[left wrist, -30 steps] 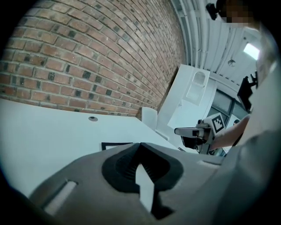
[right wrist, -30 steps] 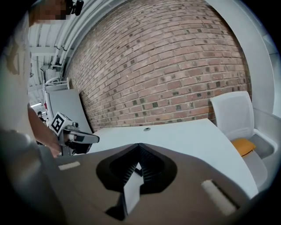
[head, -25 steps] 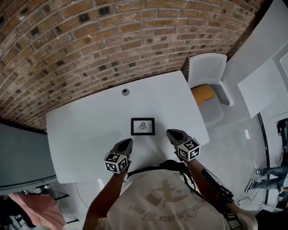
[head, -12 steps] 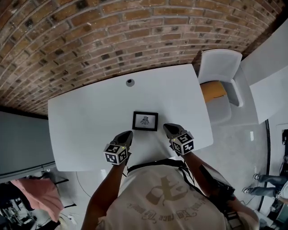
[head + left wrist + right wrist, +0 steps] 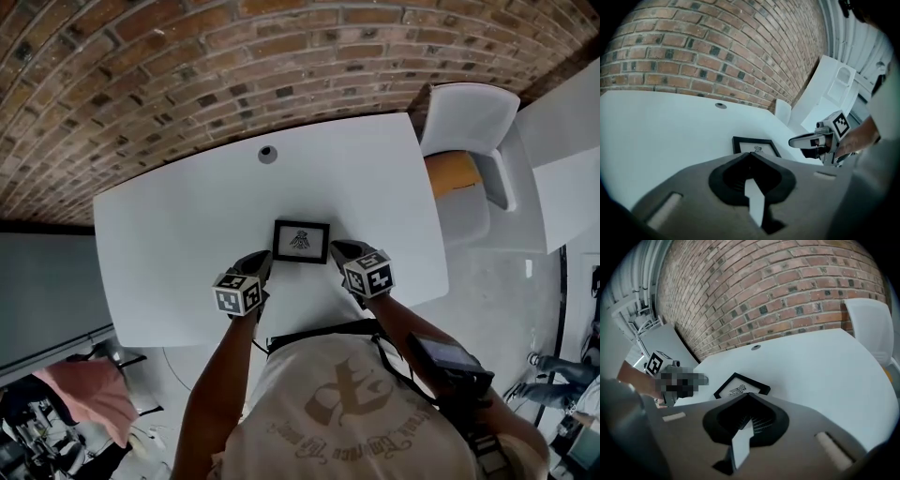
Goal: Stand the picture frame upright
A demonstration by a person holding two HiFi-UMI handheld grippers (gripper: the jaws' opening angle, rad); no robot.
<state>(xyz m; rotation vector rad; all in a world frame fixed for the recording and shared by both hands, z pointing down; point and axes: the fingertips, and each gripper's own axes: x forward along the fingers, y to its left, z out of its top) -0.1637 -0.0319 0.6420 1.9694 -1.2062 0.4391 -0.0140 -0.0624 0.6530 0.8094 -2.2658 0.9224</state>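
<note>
A small black picture frame [image 5: 301,241] with a white mat and a dark bird print lies flat on the white table [image 5: 178,244]. It also shows in the left gripper view as the frame [image 5: 754,146] and in the right gripper view as the frame [image 5: 740,386]. My left gripper [image 5: 261,262] is shut and empty, just left of the frame's near corner. My right gripper [image 5: 337,250] is shut and empty, close by the frame's right edge. Neither touches the frame as far as I can tell.
A brick wall [image 5: 187,84] runs behind the table. A round cable grommet [image 5: 268,154] sits near the table's far edge. A white chair with an orange seat [image 5: 464,159] stands at the right end. A person's legs [image 5: 562,370] are at the far right.
Both grippers have moved forward over the table and closer to the frame, now flanking its near corners. The frame itself has not moved.
</note>
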